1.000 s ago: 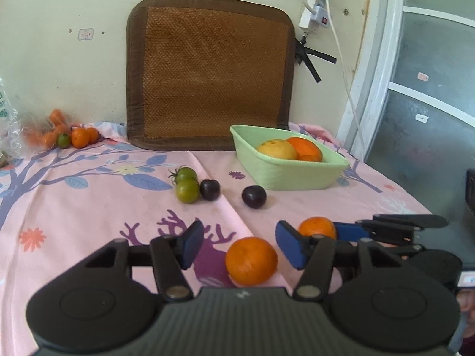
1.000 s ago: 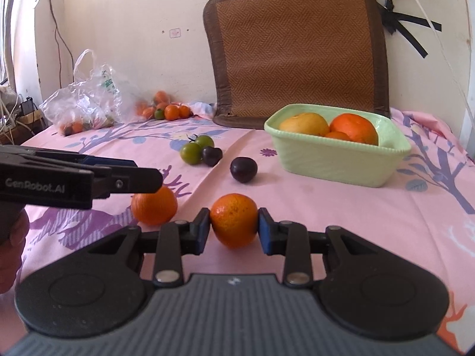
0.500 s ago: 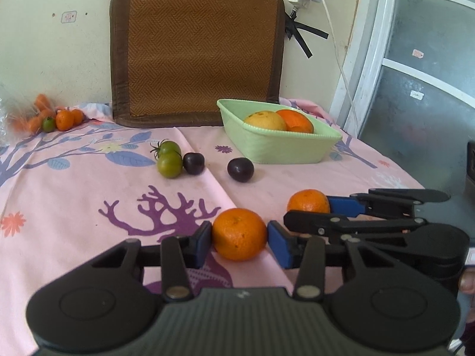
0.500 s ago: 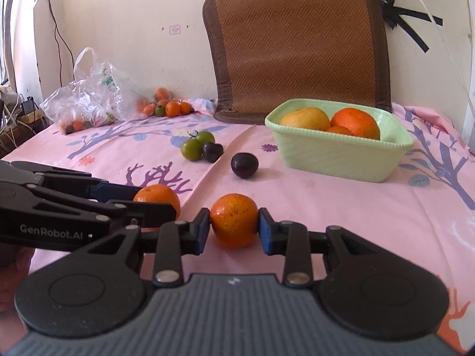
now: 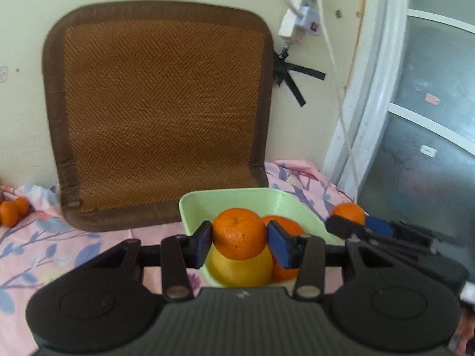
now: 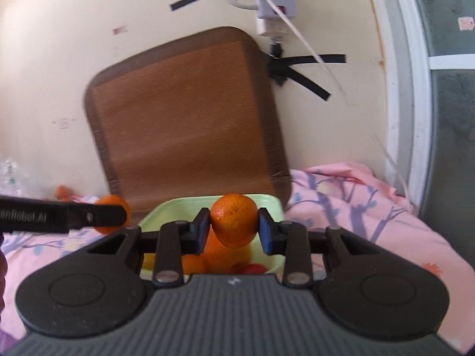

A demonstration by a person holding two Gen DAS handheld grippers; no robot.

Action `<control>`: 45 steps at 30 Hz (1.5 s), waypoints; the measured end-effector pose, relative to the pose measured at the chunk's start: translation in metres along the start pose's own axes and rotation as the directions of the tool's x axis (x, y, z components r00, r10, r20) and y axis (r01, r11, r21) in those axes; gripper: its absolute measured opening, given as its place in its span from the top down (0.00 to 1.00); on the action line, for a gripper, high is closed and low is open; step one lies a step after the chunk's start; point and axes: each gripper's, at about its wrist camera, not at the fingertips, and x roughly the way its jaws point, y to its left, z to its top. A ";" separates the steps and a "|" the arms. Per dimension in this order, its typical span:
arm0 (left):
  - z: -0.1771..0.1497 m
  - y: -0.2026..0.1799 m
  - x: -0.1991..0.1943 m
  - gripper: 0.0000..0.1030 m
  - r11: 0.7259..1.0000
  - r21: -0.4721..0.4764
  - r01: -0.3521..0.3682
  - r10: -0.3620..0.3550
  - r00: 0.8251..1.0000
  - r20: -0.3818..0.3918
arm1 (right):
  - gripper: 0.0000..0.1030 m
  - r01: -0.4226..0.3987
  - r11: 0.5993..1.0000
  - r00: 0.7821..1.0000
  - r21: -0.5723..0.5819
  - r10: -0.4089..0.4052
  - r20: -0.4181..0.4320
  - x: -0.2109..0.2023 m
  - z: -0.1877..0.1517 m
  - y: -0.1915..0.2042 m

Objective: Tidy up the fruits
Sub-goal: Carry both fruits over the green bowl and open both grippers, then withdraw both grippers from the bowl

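My left gripper [image 5: 239, 243] is shut on an orange [image 5: 239, 233] and holds it above the near part of the light green basket [image 5: 255, 198]. A yellow fruit [image 5: 237, 270] and another orange [image 5: 285, 228] lie in the basket. My right gripper [image 6: 234, 228] is shut on a second orange [image 6: 234, 220] and holds it over the same basket [image 6: 166, 210], at its right side. In the left wrist view the right gripper's orange [image 5: 348, 213] shows at the basket's right edge. In the right wrist view the left gripper's orange [image 6: 111, 218] shows at the left.
A brown woven mat [image 5: 160, 109] leans on the wall behind the basket. Small oranges [image 5: 12, 210] lie at the far left on the pink flowered cloth [image 6: 356, 207]. A power strip with cords [image 5: 299, 20] hangs on the wall. A window frame [image 5: 371, 89] stands at the right.
Both grippers have lifted their oranges off the cloth and carried them forward to above the green basket. The left gripper closed on its orange a second ago.
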 end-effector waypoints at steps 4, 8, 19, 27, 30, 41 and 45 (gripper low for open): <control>0.013 0.008 0.036 0.60 0.999 -0.037 0.019 -0.021 0.999 -0.049 | 0.64 0.013 1.000 1.000 0.021 -0.013 -0.028 0.010 -0.007 -0.010; 0.020 0.014 0.064 0.59 0.998 -0.054 0.014 -0.019 0.996 -0.084 | 0.64 0.014 1.000 0.999 -0.014 -0.015 -0.043 0.021 -0.006 -0.007; 0.021 0.023 0.067 0.53 0.994 -0.108 0.015 -0.023 0.998 -0.065 | 0.42 0.041 0.998 0.999 -0.039 -0.040 0.026 0.015 -0.007 -0.009; -0.003 0.029 -0.024 0.53 0.994 -0.109 -0.015 0.021 0.999 0.046 | 0.42 0.112 0.984 0.987 0.139 -0.126 0.096 -0.001 -0.001 -0.045; -0.028 0.034 -0.056 0.53 0.990 -0.093 -0.102 0.106 0.994 0.034 | 0.47 0.124 0.973 0.986 0.194 -0.143 0.088 -0.001 -0.001 -0.055; -0.101 0.052 -0.115 0.53 0.958 -0.096 -0.270 0.264 0.962 -0.065 | 0.47 0.059 0.986 0.994 0.156 -0.072 0.077 -0.028 -0.013 -0.022; -0.110 0.046 -0.115 0.53 0.960 -0.064 -0.273 0.270 0.961 -0.059 | 0.47 -0.031 0.992 0.999 0.118 0.030 0.015 -0.047 -0.027 0.009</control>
